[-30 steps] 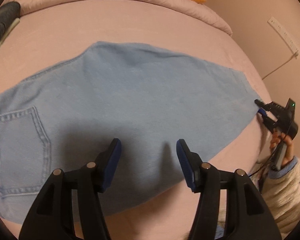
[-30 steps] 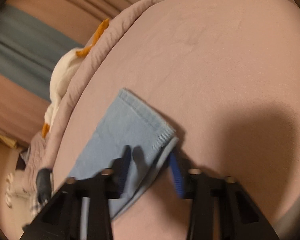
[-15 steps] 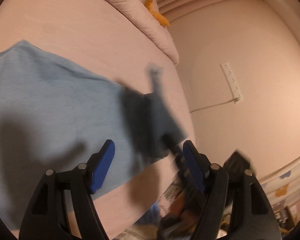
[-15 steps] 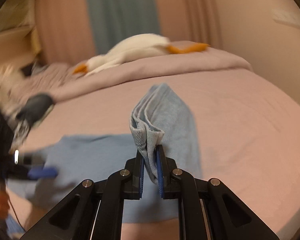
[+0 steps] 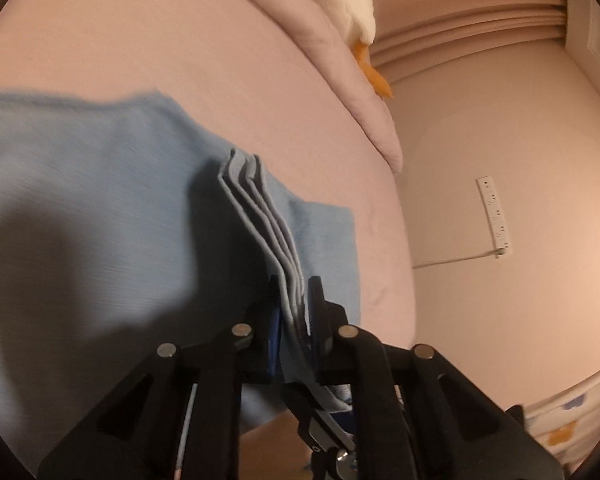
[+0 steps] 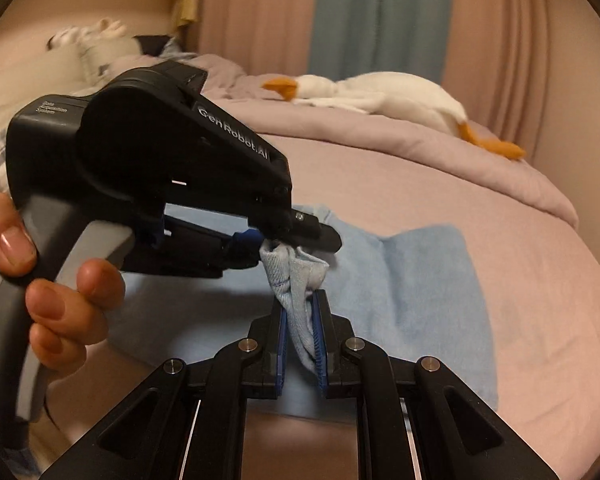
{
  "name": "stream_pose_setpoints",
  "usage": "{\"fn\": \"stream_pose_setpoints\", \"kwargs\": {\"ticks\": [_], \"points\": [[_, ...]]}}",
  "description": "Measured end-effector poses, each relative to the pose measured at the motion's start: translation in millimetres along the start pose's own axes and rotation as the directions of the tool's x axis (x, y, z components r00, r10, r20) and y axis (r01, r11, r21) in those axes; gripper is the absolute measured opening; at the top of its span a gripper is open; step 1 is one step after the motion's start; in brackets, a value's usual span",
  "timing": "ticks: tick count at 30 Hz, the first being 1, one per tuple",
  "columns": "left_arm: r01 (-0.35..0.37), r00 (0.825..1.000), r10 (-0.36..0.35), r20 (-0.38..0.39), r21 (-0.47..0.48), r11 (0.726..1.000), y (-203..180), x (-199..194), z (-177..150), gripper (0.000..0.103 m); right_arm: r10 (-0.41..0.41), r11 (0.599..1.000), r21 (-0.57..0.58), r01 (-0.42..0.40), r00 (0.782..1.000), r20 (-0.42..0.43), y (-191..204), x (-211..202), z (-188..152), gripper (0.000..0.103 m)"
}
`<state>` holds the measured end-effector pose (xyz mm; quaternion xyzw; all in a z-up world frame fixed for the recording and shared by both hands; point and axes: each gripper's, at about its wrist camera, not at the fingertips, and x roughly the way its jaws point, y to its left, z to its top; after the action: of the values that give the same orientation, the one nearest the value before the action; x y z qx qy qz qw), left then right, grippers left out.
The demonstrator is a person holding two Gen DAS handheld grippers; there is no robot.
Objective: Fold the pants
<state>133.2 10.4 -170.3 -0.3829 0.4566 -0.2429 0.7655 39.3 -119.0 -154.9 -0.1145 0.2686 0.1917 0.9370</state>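
Light blue denim pants [image 5: 100,208] lie on the pink bed sheet [image 5: 160,32]. Their leg hems are lifted and bunched into stacked layers. In the left wrist view my left gripper [image 5: 294,296] is shut on those hem layers [image 5: 260,216]. In the right wrist view my right gripper [image 6: 302,312] is shut on the same bunch just below, with the folded leg [image 6: 428,280] lying flat behind it. The left gripper [image 6: 292,242] comes in from the left there, held by a hand [image 6: 60,292], its tips pinching the top of the bunch.
A white plush goose [image 6: 380,96] lies on a rolled pink duvet [image 6: 420,148] at the far side of the bed. A wall with a power strip [image 5: 494,216] stands close to the bed's right edge. Curtains [image 6: 380,12] hang behind, pillows [image 6: 92,48] at far left.
The right gripper closed on the leg hem and carried it across the bed to the left gripper. The left gripper swung right, off the spread pants, and shut on the hem layers.
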Motion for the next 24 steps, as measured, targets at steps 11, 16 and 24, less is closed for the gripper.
{"fn": "stream_pose_setpoints", "kwargs": {"ticks": [11, 16, 24], "points": [[-0.232, 0.972, 0.233, 0.022, -0.036, 0.972, 59, -23, 5, 0.014, 0.142, 0.989, -0.022, -0.147, 0.978, -0.155, 31, 34, -9, 0.031], [-0.245, 0.966, 0.245, 0.082, -0.002, 0.969, 50, -43, 12, 0.017, 0.346, 0.936, 0.118, -0.331, 0.929, -0.132, 5, 17, -10, 0.035], [-0.19, 0.98, 0.196, -0.015, 0.18, 0.965, -6, 7, -1, 0.024, 0.122, 0.934, 0.348, -0.086, 0.989, -0.083, -104, 0, -9, 0.035]]}}
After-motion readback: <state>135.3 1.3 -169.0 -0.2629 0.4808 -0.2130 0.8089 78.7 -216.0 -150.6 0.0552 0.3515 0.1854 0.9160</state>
